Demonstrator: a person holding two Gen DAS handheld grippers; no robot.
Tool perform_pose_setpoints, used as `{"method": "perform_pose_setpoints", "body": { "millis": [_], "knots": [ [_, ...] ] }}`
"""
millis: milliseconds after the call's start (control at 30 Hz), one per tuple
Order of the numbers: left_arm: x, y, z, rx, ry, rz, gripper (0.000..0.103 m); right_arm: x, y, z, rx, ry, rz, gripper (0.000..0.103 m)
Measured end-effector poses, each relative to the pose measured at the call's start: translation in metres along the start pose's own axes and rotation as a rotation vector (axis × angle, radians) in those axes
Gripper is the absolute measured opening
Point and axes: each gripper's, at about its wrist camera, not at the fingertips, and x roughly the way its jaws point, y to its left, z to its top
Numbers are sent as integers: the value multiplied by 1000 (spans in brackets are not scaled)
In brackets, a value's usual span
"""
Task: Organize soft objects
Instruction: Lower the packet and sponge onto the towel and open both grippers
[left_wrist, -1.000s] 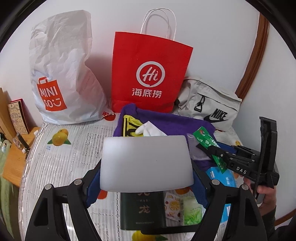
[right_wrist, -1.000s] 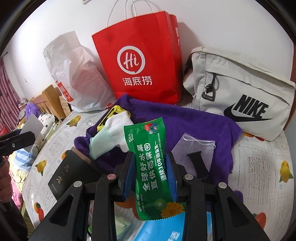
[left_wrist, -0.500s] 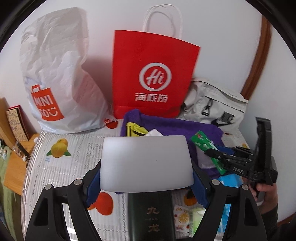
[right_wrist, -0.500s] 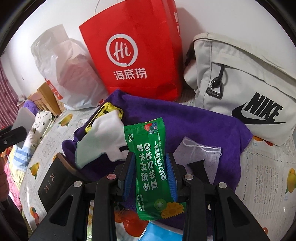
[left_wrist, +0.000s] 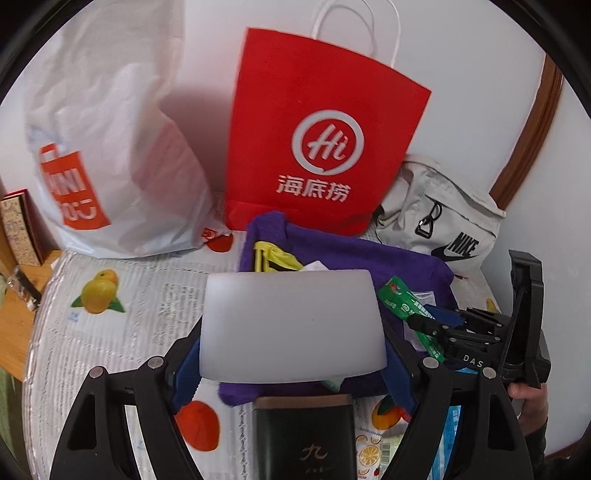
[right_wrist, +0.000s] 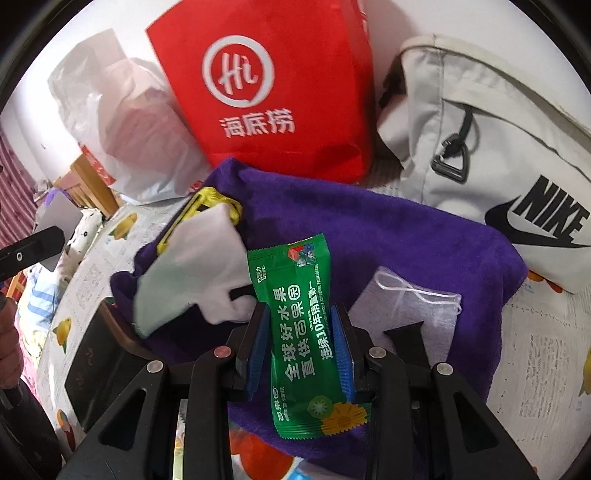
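Behind, bags (left_wrist: 325, 122) read "Hi", perhaps "MINISO" (left_wrist: 74, 192), "NIKE" (right_wrist: 546, 214).

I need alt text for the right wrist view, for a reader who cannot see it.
The right claw grips a green snack packet above a purple towel on a fruit-print tablecloth. On the towel lie a white cloth and a small drawstring pouch; behind stand a red paper bag and a grey Nike bag.

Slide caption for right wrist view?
Right hand-held gripper shut on green snack packet above purple towel.
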Motion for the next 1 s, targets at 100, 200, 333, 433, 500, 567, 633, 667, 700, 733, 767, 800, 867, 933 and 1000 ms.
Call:
{"method": "perform_pose_setpoints", "body": {
  "millis": [100,200,333,433,500,567,633,667,700,733,767,800,867,933,1000],
  "knots": [
    [16,-14,5,49,13,-9,81,4,-5,6,13,31,-12,35],
    [35,-25,13,65,47,-24,81,4,-7,11,2,29,-4,40],
    [55,-34,24,89,67,-34,81,10,-10,9,2,63,9,41],
    [76,-41,33,105,105,-34,81,7,-12,5,-20,56,-19,47],
    [88,-45,36,121,129,-27,81,2,-15,2,-22,47,-44,47],
    [97,-46,39,126,142,-22,81,-3,-18,-2,-18,43,-45,47],
    [107,-46,42,117,155,-21,81,-9,-22,-8,-7,36,-44,47],
    [111,-46,43,114,162,-20,81,-12,-23,-10,0,32,-45,47],
    [116,-46,45,113,171,-21,81,-15,-24,-13,6,27,-48,47],
    [122,-48,47,114,180,-29,81,-18,-25,-15,13,19,-53,47],
    [128,-49,48,121,192,-34,82,-22,-26,-18,21,9,-62,47],
    [135,-51,48,132,215,-20,82,-23,-28,-18,32,-3,-76,47],
    [148,-53,47,141,260,19,82,-31,-29,-20,44,-26,-89,47],
    [153,-52,45,127,275,-15,83,-39,-28,-22,48,-49,-83,47],
    [154,-49,45,89,279,-58,96,-44,-25,-21,46,-64,-75,47]
  ]
}}
